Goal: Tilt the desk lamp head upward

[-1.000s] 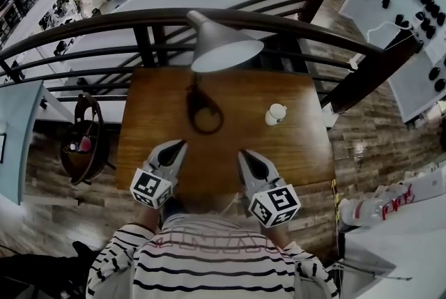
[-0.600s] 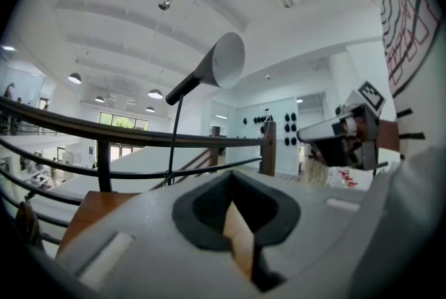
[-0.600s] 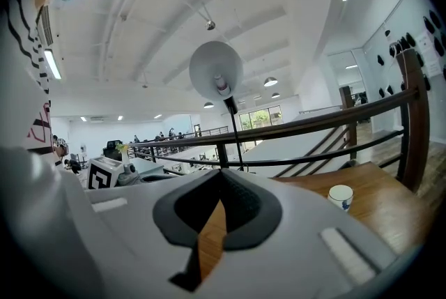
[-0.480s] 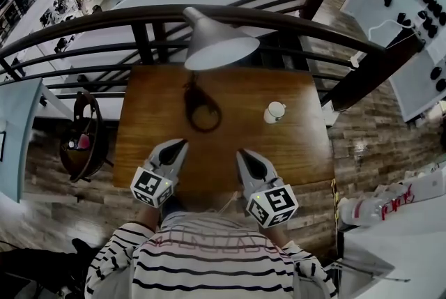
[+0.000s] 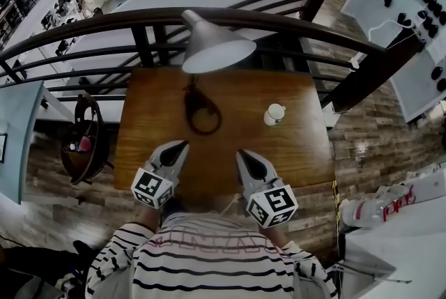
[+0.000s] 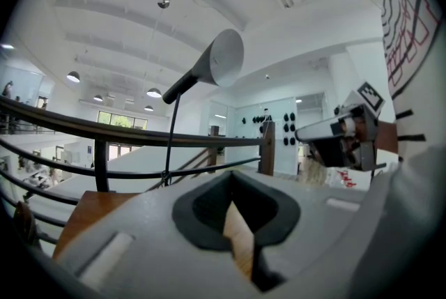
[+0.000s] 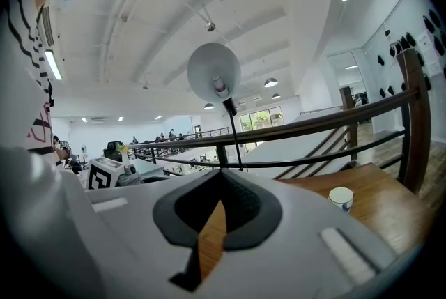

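A grey desk lamp stands at the far side of the wooden table (image 5: 300, 144). Its cone-shaped head (image 5: 216, 47) hangs over the back edge, and its ring base (image 5: 201, 109) lies on the tabletop. The left gripper view shows the lamp head (image 6: 219, 60) from the side on a thin stem. The right gripper view looks into the shade (image 7: 214, 72) at the bulb. My left gripper (image 5: 182, 144) and right gripper (image 5: 242, 152) rest shut and empty near the table's front edge, well short of the lamp.
A small white cup (image 5: 274, 113) stands on the table's right part, also the white cup (image 7: 341, 198) in the right gripper view. A dark curved railing (image 5: 104, 22) runs behind the table. A dark chair (image 5: 83, 141) stands left of the table.
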A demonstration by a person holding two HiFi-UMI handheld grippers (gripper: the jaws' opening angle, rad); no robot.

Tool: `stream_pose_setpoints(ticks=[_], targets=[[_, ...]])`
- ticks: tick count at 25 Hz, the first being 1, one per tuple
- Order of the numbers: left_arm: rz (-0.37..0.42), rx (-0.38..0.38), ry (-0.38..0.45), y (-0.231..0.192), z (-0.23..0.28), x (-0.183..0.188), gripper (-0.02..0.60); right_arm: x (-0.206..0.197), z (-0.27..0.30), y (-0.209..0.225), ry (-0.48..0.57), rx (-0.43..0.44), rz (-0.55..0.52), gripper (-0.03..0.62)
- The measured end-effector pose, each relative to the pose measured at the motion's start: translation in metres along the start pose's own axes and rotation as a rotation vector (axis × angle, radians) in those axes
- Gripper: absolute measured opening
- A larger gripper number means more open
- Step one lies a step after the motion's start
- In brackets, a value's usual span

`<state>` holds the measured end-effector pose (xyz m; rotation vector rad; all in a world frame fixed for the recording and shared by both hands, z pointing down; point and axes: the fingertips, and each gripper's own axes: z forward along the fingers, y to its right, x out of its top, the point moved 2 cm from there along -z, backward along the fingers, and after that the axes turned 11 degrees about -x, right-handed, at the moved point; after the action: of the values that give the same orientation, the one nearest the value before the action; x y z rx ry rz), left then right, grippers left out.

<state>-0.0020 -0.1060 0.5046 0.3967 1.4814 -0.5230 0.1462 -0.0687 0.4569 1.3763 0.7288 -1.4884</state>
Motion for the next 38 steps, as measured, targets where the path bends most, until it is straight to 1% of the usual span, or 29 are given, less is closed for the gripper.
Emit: stream_pose_setpoints(ticks=[8, 19, 31, 35, 38], targets=[[-0.002, 0.009, -0.001, 0.004, 0.000, -0.001, 0.003, 0.001, -0.003, 0.002, 0.005, 0.007, -0.007, 0.000], [0.001, -0.006, -0.003, 0.002, 0.002, 0.004, 0.003, 0.006, 0.001, 0.000, 0.003, 0.009, -0.012, 0.000], [-0.014, -0.016, -0.014, -0.001, 0.000, 0.004, 0.003, 0.007, 0.003, -0.004, -0.001, 0.004, -0.004, 0.000], [-0.016, -0.023, -0.017, -0.013, -0.001, 0.004, 0.003, 0.011, 0.012, -0.009, 0.029, 0.020, 0.047, 0.000], [-0.019, -0.034, -0.013, -0.025, -0.001, 0.005, 0.005, 0.016, 0.022, -0.010, 0.062, 0.015, 0.077, 0.005]])
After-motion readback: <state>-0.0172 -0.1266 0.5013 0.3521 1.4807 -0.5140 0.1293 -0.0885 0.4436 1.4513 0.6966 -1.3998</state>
